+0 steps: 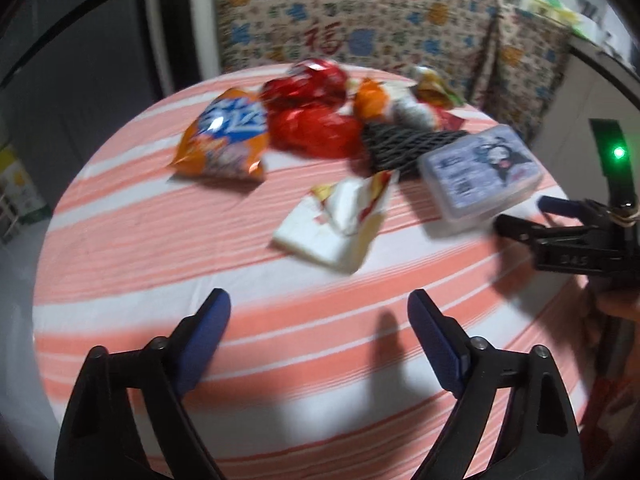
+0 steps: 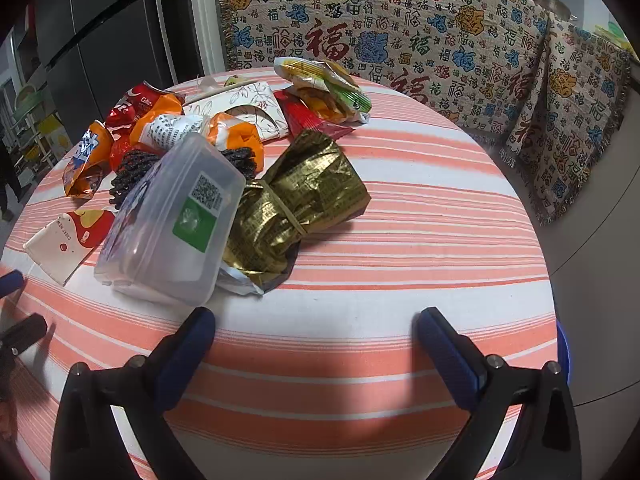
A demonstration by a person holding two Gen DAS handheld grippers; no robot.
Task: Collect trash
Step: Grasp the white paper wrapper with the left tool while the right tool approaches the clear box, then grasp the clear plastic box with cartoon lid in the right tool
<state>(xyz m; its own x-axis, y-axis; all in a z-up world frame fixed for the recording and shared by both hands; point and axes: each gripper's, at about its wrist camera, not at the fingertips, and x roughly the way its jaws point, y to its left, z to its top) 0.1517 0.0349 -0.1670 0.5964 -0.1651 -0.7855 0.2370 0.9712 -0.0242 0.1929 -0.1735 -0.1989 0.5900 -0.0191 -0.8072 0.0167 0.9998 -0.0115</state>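
Note:
Trash lies on a round table with a pink-and-white striped cloth (image 1: 132,248). In the left wrist view I see an orange snack bag (image 1: 224,136), red wrappers (image 1: 316,120), black foam netting (image 1: 400,146), a white paper carton (image 1: 340,220) and a clear plastic box (image 1: 480,172). My left gripper (image 1: 318,340) is open and empty, short of the carton. The right gripper (image 1: 524,216) enters at the right edge. In the right wrist view my right gripper (image 2: 316,344) is open and empty, just short of the plastic box (image 2: 172,220) and a gold foil bag (image 2: 304,200).
A patterned blanket (image 2: 400,28) drapes furniture behind the table. A dark fridge (image 2: 100,36) stands at back left. More wrappers (image 2: 324,84) and a floral paper cup (image 2: 248,108) lie at the table's far side. A blue object (image 2: 563,344) shows past the right table edge.

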